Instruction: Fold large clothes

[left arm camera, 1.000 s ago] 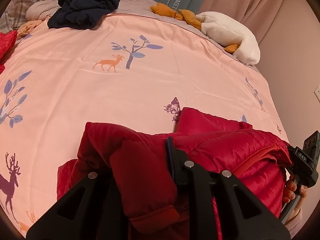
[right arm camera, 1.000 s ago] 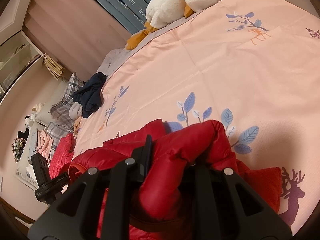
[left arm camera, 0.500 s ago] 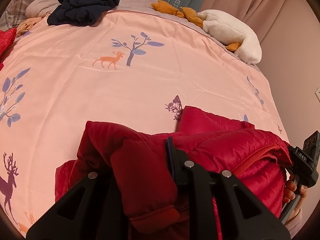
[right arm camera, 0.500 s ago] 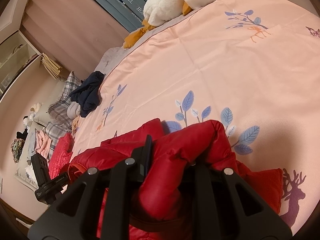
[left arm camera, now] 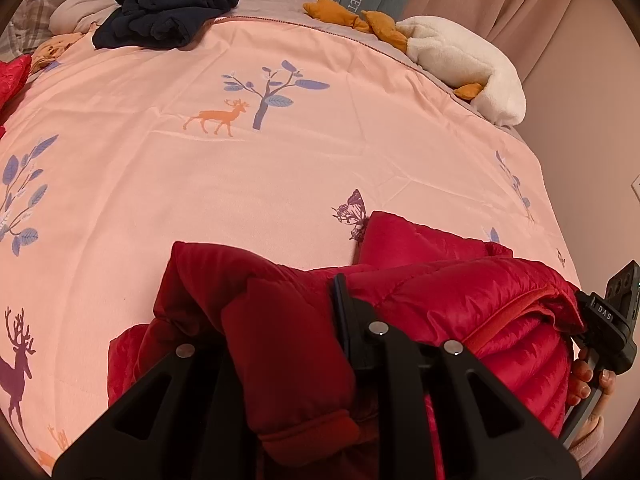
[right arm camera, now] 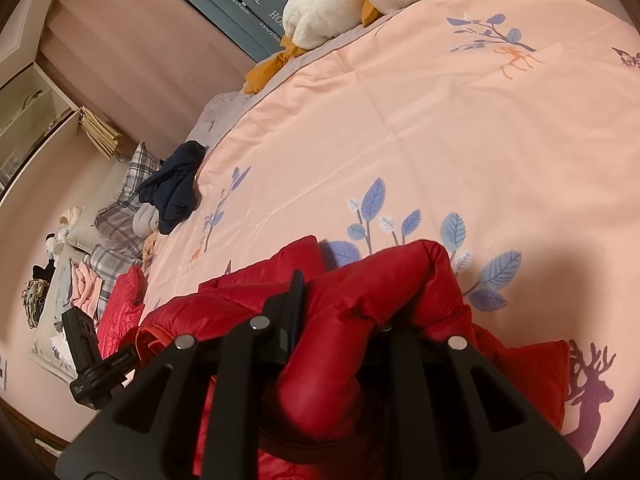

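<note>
A red puffer jacket (left arm camera: pixel 452 292) is bunched at the near edge of the pink bedspread (left arm camera: pixel 280 160). My left gripper (left arm camera: pixel 280 332) is shut on a red sleeve of it, which bulges between the jaws. My right gripper (right arm camera: pixel 340 320) is shut on another padded fold of the same jacket (right arm camera: pixel 380 280). Both hold the jacket slightly above the bed. The right gripper's body shows at the right edge of the left wrist view (left arm camera: pixel 608 332), and the left gripper's body shows at the lower left of the right wrist view (right arm camera: pixel 92 356).
A dark navy garment (left arm camera: pixel 168 4) lies at the far side of the bed. A white and orange plush toy (left arm camera: pixel 452 52) lies at the far right corner. Plaid pillows (right arm camera: pixel 132 184) and another red garment (right arm camera: pixel 120 304) sit at the left. Curtains hang behind.
Both grippers have shifted slightly forward over the bed with the jacket still held. The grip and the jacket's shape look unchanged.
</note>
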Demonstrator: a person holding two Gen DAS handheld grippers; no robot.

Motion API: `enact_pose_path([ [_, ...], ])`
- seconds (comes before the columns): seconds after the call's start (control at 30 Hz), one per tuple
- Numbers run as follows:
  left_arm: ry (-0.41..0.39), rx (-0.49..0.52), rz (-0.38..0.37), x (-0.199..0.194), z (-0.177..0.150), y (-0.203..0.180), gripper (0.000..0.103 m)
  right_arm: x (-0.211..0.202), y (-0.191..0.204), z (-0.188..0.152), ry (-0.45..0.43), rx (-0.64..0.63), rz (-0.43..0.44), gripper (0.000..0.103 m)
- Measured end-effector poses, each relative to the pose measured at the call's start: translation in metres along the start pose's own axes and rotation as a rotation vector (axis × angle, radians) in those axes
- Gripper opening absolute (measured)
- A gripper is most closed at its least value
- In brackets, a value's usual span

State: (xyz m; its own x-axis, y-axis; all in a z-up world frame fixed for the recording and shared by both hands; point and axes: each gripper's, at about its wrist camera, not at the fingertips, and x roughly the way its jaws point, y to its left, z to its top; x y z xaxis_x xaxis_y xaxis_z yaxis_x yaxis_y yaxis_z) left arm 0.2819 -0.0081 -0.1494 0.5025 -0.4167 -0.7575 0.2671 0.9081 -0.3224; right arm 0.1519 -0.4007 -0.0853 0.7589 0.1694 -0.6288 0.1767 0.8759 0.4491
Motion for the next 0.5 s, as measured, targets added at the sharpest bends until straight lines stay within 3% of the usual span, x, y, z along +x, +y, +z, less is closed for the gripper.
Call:
enact_pose_path([
  [0.5,0.013,-0.003,0.004,0.0021,0.0003,-0.0005,0.018,0.0024,-0.0007,-0.0028,0.004,0.007,0.0,0.018],
])
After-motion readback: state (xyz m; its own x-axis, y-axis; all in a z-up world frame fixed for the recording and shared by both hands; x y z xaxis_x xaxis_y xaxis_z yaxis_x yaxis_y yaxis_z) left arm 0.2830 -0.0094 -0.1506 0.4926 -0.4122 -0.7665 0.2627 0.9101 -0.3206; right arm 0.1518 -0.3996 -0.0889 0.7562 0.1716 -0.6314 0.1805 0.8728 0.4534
